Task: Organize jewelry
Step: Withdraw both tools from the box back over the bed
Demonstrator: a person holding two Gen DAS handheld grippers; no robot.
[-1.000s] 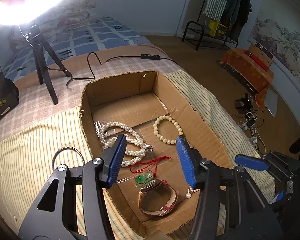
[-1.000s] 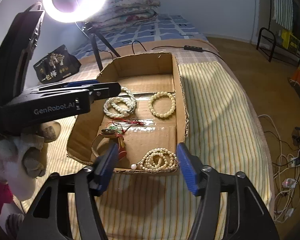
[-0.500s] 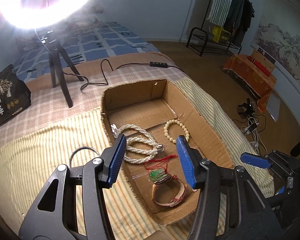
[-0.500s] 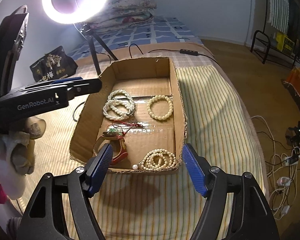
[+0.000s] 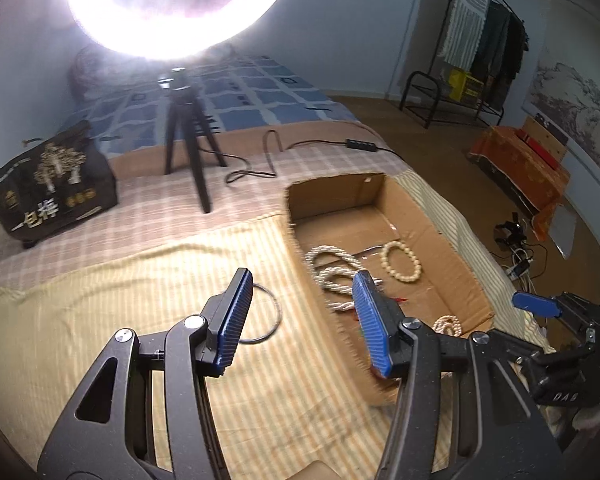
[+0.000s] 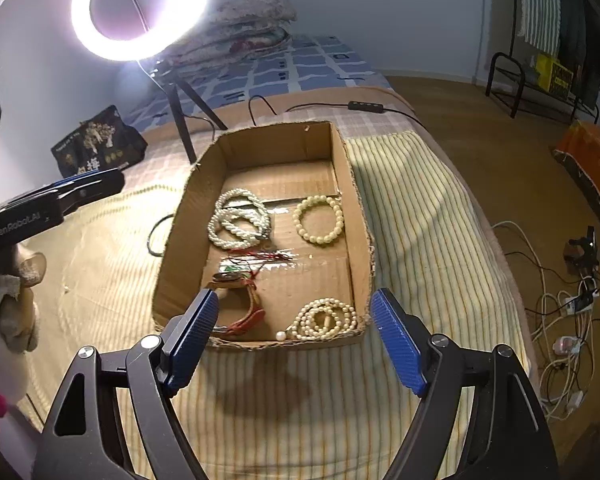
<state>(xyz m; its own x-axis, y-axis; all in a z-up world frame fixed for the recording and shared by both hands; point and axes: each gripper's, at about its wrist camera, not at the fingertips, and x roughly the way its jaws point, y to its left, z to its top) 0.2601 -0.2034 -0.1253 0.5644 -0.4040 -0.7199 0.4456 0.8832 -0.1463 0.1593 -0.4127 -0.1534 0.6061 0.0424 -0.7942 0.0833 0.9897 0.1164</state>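
The left hand-held gripper (image 5: 300, 312) has swung off the box (image 6: 356, 200) since a second ago: then its jaws framed the jewelry inside, now they stand half open and empty above the striped blanket (image 5: 100, 320) just beside the box's left wall, with a thin black ring (image 5: 274, 308) lying on the blanket under them. The left view is blurred with the move.

The right hand-held gripper (image 6: 294, 334) hangs before the near edge of the box, and its jaws have just been opening; they stand wider than in the earlier frame, with nothing between them.

The jewelry has not shifted. In the box lie a twisted pearl rope (image 6: 238, 220) at far left, a cream bead bracelet (image 6: 318, 220) at far right, a red cord with a green pendant (image 6: 252, 260) in the middle, a red-strapped watch (image 6: 240, 300) at near left and a coiled bead string (image 6: 326, 318) in the near right corner.

The box sits on the bed, toward its right edge. The ring light (image 6: 140, 8) stands beyond it.
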